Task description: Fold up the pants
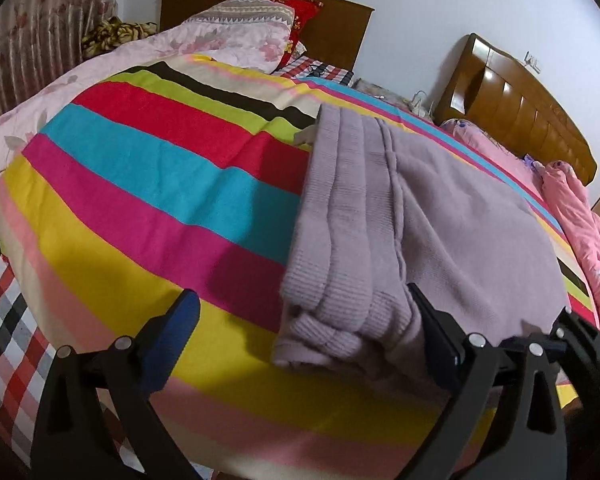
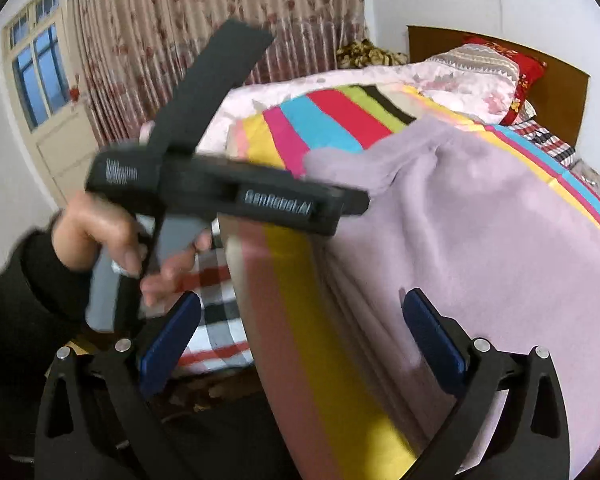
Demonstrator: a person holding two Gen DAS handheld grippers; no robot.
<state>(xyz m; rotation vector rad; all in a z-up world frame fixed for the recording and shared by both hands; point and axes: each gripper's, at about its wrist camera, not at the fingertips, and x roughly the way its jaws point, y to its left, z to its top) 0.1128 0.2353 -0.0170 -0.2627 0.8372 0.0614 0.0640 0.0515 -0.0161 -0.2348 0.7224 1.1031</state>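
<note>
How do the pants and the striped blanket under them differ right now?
The pants are one plain lilac colour; the striped blanket has bold bands of many colours. The pants are bunched into ribbed layers along one edge; the blanket lies spread fairly smooth. The pants cover only part of the blanket, which runs well beyond them. Both are soft cloth on the bed.

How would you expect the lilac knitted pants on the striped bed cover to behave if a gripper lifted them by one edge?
The lilac pants would probably droop limply, since they lie in soft folds. Their ribbed knit likely grips rather than slips. The stacked layers may slide apart.
</note>
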